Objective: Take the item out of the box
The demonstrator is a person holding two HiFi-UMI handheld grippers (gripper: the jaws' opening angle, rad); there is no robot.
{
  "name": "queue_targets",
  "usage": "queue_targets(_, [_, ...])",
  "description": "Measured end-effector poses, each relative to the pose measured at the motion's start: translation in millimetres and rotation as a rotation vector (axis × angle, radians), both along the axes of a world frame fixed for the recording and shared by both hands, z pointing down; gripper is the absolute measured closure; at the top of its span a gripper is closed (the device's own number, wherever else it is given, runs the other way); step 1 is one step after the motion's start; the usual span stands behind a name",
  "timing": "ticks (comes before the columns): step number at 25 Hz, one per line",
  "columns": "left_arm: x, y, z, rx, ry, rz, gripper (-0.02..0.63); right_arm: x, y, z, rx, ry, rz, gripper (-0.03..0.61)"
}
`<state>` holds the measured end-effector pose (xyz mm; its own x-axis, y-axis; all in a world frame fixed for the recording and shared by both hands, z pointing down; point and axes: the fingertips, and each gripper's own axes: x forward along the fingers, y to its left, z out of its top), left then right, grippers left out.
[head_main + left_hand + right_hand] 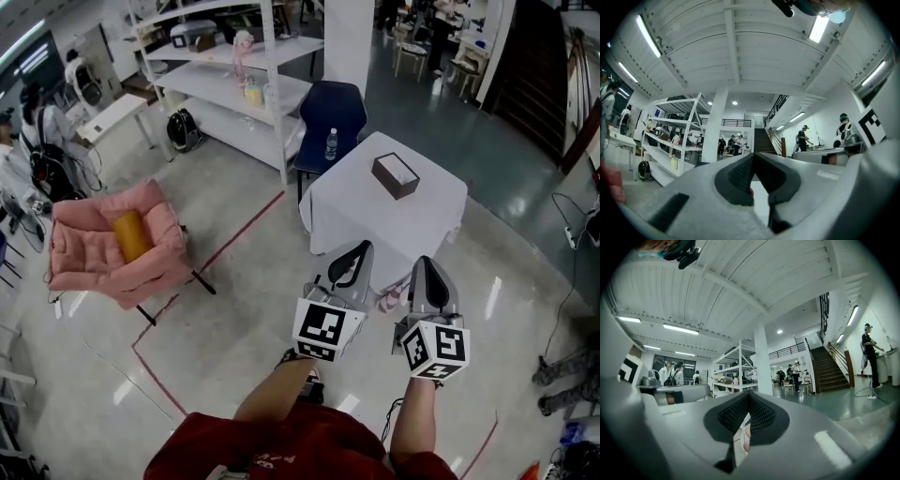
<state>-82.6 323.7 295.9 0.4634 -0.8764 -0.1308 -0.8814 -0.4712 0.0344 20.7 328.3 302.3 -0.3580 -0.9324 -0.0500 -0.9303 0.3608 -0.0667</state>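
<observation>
Table [412, 230]: white-clothed, carries the box toward its far side.
Box [395, 175]: brown, pale top opening; item likely inside.
Left gripper [359, 251]: jaws together, empty, raised, well short of the table.
Right gripper [428, 265]: likewise closed, empty, probably carried for the approach.

We count two grippers: one left gripper [363, 247] and one right gripper [427, 262], each with one marker cube [328, 330] (so two cubes, the other [437, 349] on the right). We see one table [427, 230] and one dark box [395, 175]. We count two seats: one blue chair [330, 108] and one pink padded chair [84, 248]. We also find one water bottle [331, 144], one yellow cushion [131, 235], one white shelving rack [234, 94] and one black backpack [183, 129].
</observation>
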Motion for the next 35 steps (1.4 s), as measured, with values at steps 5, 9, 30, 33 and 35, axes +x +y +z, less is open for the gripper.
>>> queue_targets(5, [-19.5, -39.8, -9.5, 0.018, 0.010, 0.013, 0.612, -19.2, -39.6, -5.0, 0.000, 0.000, 0.010, 0.577])
queue_targets(9, [-30.9, -63.7, -12.0, 0.022, 0.009, 0.014, 0.612, -30.7, -63.1, -9.8, 0.006, 0.003, 0.014, 0.577])
queue_targets(30, [14.9, -222.3, -8.0, 0.048, -0.051, -0.010, 0.612, 19.4, -230.7, -5.7, 0.018, -0.032, 0.011, 0.577])
queue_targets(33, [33.2, -253.0, -11.7, 0.051, -0.059, -0.010, 0.612, 38.1, -259.9, -5.9, 0.022, -0.019, 0.027, 0.577])
queue_targets(35, [46.4, -272.8, -13.3, 0.051, -0.062, -0.010, 0.612, 52.7, -279.3, -4.4, 0.015, -0.026, 0.031, 0.577])
